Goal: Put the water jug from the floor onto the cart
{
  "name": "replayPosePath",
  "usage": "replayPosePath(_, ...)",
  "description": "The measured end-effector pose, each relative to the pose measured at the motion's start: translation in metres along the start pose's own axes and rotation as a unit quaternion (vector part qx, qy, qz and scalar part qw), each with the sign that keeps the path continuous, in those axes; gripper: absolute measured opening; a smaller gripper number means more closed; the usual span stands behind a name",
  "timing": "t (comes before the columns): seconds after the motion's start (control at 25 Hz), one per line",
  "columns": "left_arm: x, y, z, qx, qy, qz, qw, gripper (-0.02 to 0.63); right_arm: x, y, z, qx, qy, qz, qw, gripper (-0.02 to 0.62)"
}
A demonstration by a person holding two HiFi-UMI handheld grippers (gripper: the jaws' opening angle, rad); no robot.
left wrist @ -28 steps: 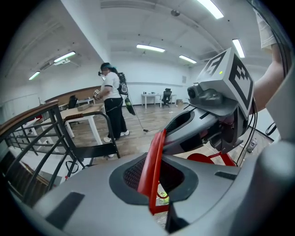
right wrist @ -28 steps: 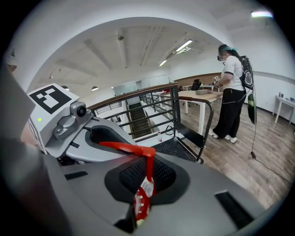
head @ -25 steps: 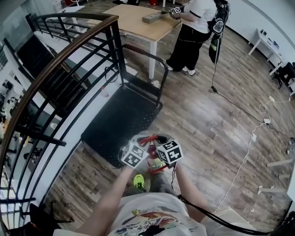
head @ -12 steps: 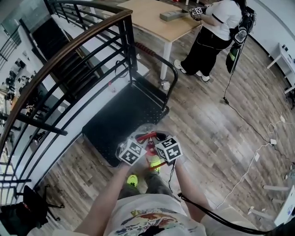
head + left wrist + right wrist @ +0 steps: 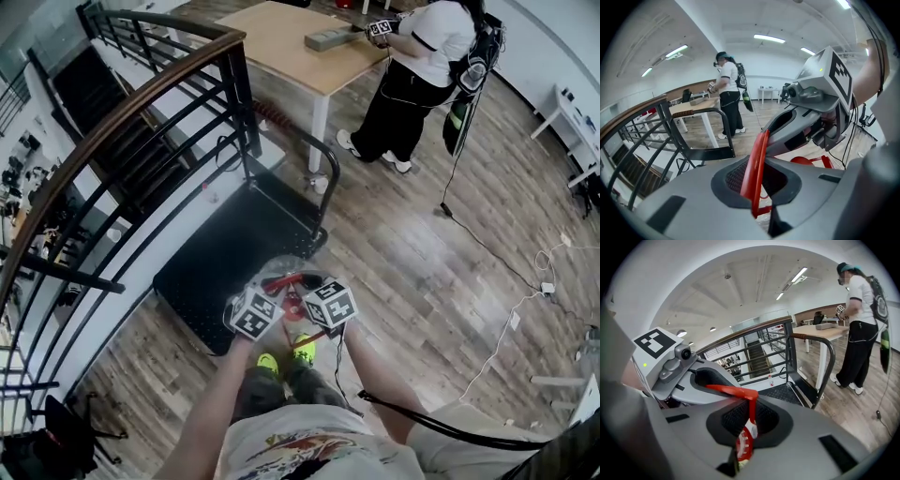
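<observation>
The water jug (image 5: 292, 273) is clear with a red handle (image 5: 281, 281) and hangs above the wood floor at the near edge of the black cart (image 5: 211, 262). My left gripper (image 5: 277, 292) is shut on the red handle (image 5: 757, 161), which runs up between its jaws. My right gripper (image 5: 306, 291) is shut on the same handle (image 5: 733, 391), with the red cap (image 5: 743, 444) just below it. Each gripper shows in the other's view: the right gripper (image 5: 801, 124) and the left gripper (image 5: 701, 378). The jug's body is mostly hidden under the marker cubes.
The cart's push bar (image 5: 323, 164) stands at its far end. A black railing (image 5: 141, 112) with stairs behind it runs along the left. A person (image 5: 412, 75) stands at a wooden table (image 5: 291, 37) beyond the cart. Cables (image 5: 506, 319) lie on the floor at right.
Both grippers have carried the jug forward toward the cart. The cart's near edge now lies just beside and under the jug. Both grips are unchanged.
</observation>
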State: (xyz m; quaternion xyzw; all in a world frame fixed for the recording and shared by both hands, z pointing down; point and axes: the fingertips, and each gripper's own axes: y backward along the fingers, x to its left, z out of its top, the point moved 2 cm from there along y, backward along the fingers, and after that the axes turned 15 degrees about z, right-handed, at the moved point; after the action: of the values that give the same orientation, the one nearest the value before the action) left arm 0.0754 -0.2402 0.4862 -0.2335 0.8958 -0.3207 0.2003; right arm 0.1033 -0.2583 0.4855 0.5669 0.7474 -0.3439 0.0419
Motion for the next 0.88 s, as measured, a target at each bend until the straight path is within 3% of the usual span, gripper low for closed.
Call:
replayPosePath(0.16,0.014,-0.013,0.006,0.0,0.008,0.004,1.0,0.032,-0.016,-0.007,0.012,0.001,0.0,0.002,1.0,0.021)
replayPosePath(0.56,0.065,-0.039,-0.018,0.013,0.061,0.014,0.998,0.032,-0.04,-0.064,0.031,0.045,0.013,0.022,0.999,0.021)
replayPosePath(0.88,0.13,-0.06,-0.023,0.013,0.064,0.007,0.9979,0.032,-0.063,-0.116,0.07,0.056,0.003,0.021,0.998,0.021)
